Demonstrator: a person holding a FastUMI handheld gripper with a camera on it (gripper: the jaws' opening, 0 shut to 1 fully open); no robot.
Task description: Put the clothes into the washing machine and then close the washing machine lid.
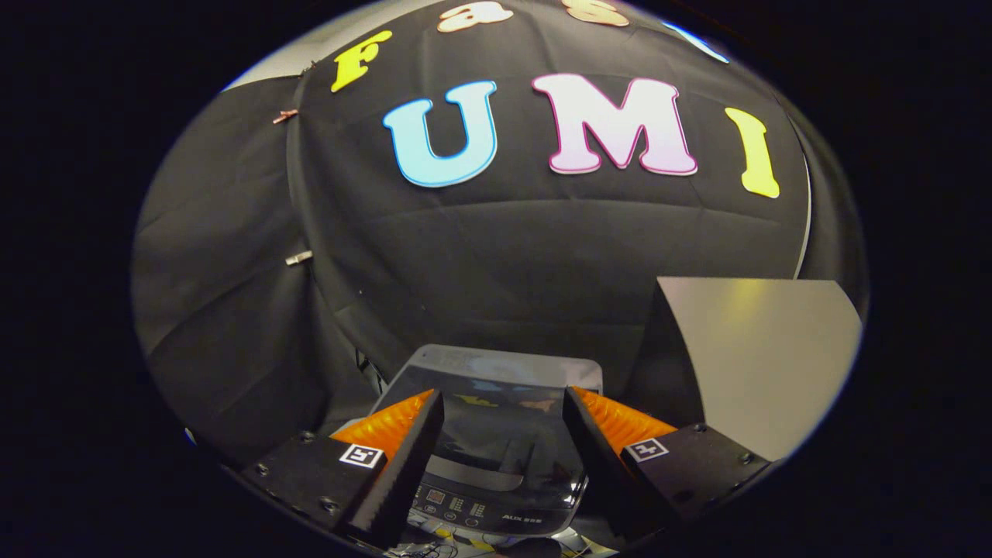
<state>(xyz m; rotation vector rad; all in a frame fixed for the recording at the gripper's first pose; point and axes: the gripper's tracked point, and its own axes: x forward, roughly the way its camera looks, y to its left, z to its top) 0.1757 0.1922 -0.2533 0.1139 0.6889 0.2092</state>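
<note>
The washing machine (pixel 496 434) sits below and just ahead of the gripper (pixel 504 411), framed between its two fingers, with its dark glossy lid (pixel 496 422) lying flat and closed and its control panel (pixel 465 508) on the near edge. The gripper hangs above the machine with its fingers spread wide apart, holding nothing. Beside the machine stands a pale board (pixel 763 349), and behind it hangs the black cloth wall (pixel 496 263).

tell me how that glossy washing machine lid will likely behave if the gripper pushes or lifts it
The washing machine lid looks like a rigid dark glossy panel, so it should probably move as one stiff piece rather than flex. Its shiny surface may be slippery under the fingers. The gripper is open above it, touching nothing.
</note>
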